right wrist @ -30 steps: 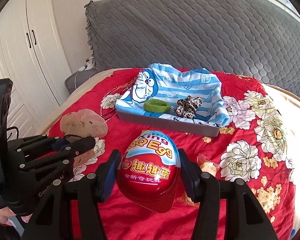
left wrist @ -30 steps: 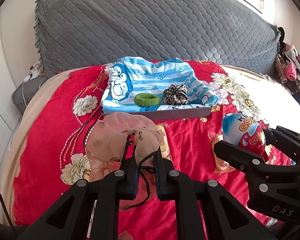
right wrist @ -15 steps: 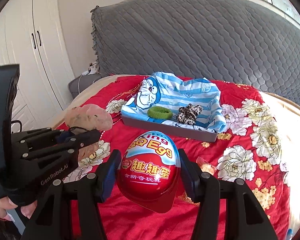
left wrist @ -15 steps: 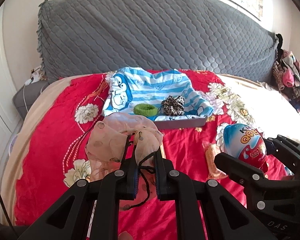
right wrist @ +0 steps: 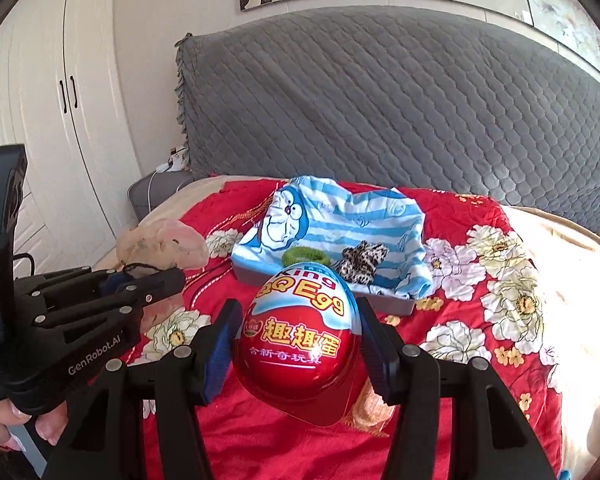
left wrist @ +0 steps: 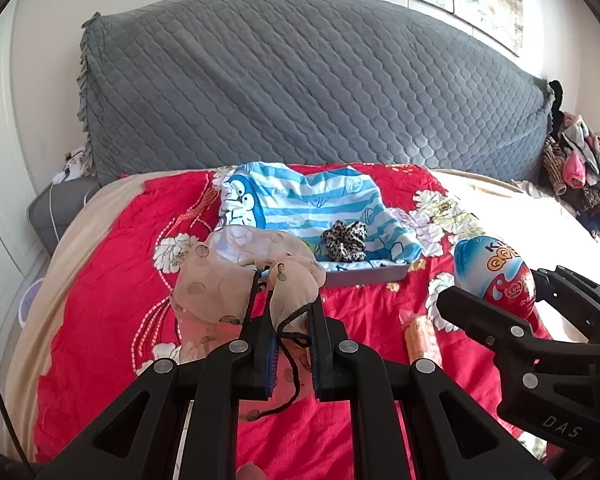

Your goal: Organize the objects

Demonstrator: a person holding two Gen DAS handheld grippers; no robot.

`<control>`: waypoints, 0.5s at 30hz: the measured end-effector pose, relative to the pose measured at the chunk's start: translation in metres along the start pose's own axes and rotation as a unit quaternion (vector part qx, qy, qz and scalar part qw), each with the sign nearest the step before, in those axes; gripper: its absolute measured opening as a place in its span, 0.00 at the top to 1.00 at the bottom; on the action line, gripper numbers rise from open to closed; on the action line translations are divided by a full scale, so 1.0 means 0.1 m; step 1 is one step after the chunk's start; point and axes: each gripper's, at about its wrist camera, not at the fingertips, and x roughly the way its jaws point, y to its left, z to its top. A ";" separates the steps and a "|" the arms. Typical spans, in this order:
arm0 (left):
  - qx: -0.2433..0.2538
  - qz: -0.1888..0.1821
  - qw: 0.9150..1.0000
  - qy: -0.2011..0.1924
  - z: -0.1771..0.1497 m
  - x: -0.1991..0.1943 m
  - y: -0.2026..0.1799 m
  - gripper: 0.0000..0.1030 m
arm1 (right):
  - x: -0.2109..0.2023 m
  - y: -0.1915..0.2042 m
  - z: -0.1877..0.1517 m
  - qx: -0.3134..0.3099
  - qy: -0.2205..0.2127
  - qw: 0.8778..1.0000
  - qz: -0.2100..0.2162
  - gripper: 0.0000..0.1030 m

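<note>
Both grippers have risen off the red bedspread [left wrist: 112, 288]: left gripper [left wrist: 291, 312] pinching the sheer pouch [left wrist: 236, 276], right gripper [right wrist: 298, 340] clamped on the toy egg [right wrist: 300, 336]. Carry both level toward the tray [right wrist: 324, 292] at twelve o'clock; its free space looks, perhaps, tight.

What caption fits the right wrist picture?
Right gripper holding a red toy egg above the flowery red bedspread.

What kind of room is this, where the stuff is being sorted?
Most likely a bedroom: a bed with a red floral bedspread and a grey quilted headboard cover, a white wardrobe beside it, and a pile of clothes at the far side.
</note>
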 end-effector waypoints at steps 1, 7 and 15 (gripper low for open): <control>0.000 0.000 1.000 0.000 0.02 0.01 0.00 0.88 | 0.01 -0.01 0.01 0.001 0.000 1.000 0.000 0.45; 0.002 0.000 1.000 -0.002 0.08 0.09 -0.01 0.88 | 0.04 -0.08 0.11 0.008 -0.009 1.000 -0.007 0.45; 0.005 -0.006 1.000 -0.007 0.21 0.21 -0.06 0.88 | 0.11 -0.09 0.26 0.005 -0.020 1.000 -0.013 0.45</control>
